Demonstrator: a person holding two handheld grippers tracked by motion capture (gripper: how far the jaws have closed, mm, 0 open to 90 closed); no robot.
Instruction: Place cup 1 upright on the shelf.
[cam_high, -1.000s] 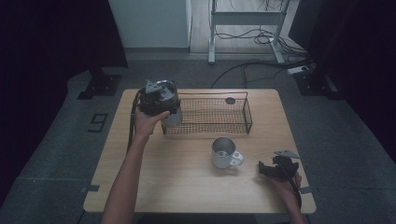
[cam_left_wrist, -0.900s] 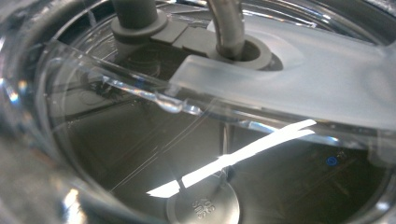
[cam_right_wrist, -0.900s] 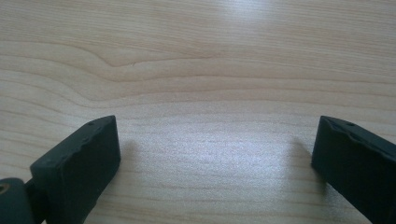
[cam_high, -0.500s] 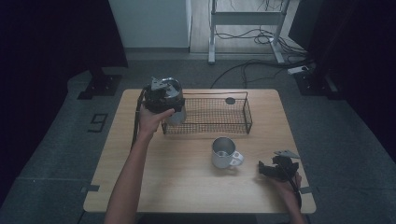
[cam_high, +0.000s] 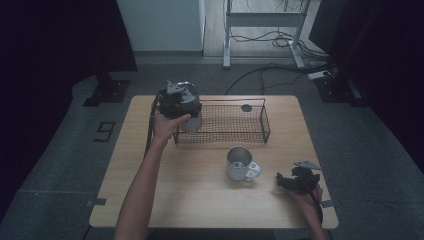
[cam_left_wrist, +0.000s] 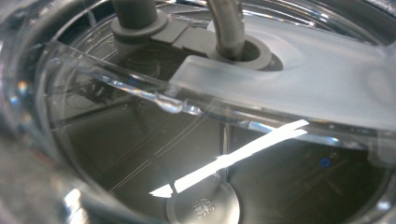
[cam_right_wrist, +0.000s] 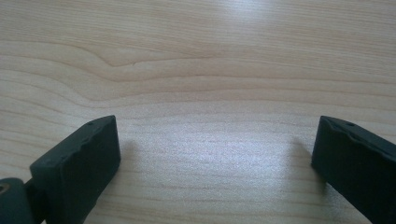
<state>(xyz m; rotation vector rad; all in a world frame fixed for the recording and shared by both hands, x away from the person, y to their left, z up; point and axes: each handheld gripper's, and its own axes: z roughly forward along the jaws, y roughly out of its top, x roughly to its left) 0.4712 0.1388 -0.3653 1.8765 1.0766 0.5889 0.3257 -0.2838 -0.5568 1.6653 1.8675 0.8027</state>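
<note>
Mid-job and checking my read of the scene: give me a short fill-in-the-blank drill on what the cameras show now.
1. The left claw holds a clear glass jar at the ____ end of the wire basket.
2. The metal mug stands on the table, ____ the basket.
3. The right claw rests near the table's right edge with its jaws ____.

Missing words: left; outside; open

Both forearms are bare, with no sleeves reaching the wrists. The left tongs (cam_high: 179, 102) are a bulky black housing with a grey three-cornered plate on top and a dark cable trailing off. The right tongs (cam_high: 295, 181) are black too, with a grey plate; their jaws are thick, blocky, matte pads.
</note>
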